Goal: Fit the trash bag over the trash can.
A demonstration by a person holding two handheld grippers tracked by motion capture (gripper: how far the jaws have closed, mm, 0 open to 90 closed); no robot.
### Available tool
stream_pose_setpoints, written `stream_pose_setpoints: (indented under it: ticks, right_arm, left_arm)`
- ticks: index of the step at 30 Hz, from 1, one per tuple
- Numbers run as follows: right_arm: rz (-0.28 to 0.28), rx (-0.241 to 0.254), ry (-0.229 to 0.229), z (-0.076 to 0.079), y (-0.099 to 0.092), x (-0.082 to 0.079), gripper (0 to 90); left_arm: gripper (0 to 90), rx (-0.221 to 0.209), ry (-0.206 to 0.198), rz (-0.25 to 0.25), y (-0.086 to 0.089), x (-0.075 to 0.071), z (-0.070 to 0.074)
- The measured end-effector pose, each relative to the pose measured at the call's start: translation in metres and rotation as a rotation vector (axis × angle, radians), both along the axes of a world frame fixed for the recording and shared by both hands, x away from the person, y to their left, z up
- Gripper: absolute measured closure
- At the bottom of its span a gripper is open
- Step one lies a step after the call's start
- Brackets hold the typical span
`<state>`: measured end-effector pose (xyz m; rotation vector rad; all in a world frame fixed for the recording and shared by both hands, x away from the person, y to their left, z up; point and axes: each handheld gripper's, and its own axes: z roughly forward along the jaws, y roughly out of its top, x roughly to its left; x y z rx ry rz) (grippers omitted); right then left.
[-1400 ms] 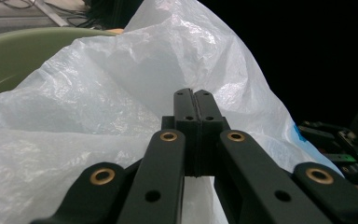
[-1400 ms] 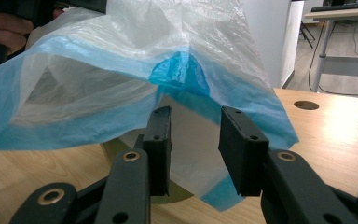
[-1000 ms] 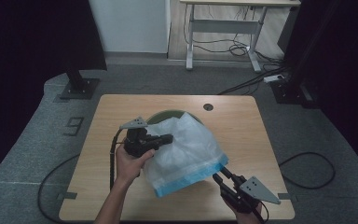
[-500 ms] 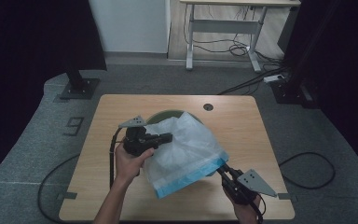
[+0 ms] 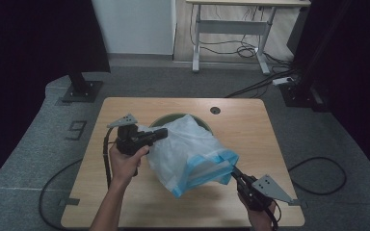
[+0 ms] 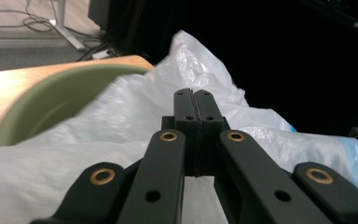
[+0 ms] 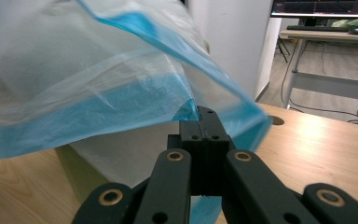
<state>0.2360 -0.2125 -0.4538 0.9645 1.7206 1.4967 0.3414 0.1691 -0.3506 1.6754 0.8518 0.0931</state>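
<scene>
A translucent white plastic bag (image 5: 188, 147) with a blue rim lies draped over a round green bin (image 5: 166, 118) in the middle of the table. My left gripper (image 5: 165, 132) is level at the bag's left edge, jaws shut (image 6: 195, 93) on the film, with the bag (image 6: 121, 107) and the bin (image 6: 51, 98) behind it. My right gripper (image 5: 232, 169) reaches in from the front right. Its jaws have just been closing and now pinch the bag's blue rim (image 7: 200, 112). The bag (image 7: 74, 70) spreads above them.
The wooden table (image 5: 250, 130) has a small round cable hole (image 5: 215, 110) at the back. A black stand (image 5: 79, 89) is on the floor at the left. A desk frame with cables (image 5: 231, 43) stands behind, and a cable loops across the floor at the right (image 5: 318, 175).
My right gripper has moved up and left to the bag's blue rim and closed on it. The left hand has shifted slightly with the bag's left edge.
</scene>
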Motion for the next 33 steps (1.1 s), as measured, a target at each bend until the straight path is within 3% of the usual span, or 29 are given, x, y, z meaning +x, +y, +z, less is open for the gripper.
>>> stream_pose_setpoints:
  ticks: [4,7,11,22,27,33]
  right_arm:
    - [-0.007,-0.013,0.005,0.002,-0.004,0.004,89.0]
    - [-0.017,-0.013,0.012,0.003,-0.008,0.008,89.0]
    - [-0.033,-0.029,0.012,0.006,-0.013,0.012,89.0]
    - [-0.066,-0.019,-0.023,0.028,-0.025,0.020,89.0]
    - [-0.065,-0.009,-0.029,0.032,-0.027,0.022,89.0]
    - [-0.025,0.024,-0.007,0.023,-0.028,0.016,89.0]
  left_arm:
    - [90.0,-0.017,-0.006,0.030,0.015,-0.002,0.000]
    - [90.0,0.009,-0.011,0.057,0.024,-0.004,-0.004]
    - [90.0,0.007,-0.008,0.078,0.037,-0.008,-0.012]
    - [90.0,-0.036,-0.001,0.091,0.060,-0.017,-0.028]
    - [90.0,-0.011,0.001,0.095,0.060,-0.019,-0.030]
    - [90.0,0.025,0.000,0.088,0.063,-0.026,-0.033]
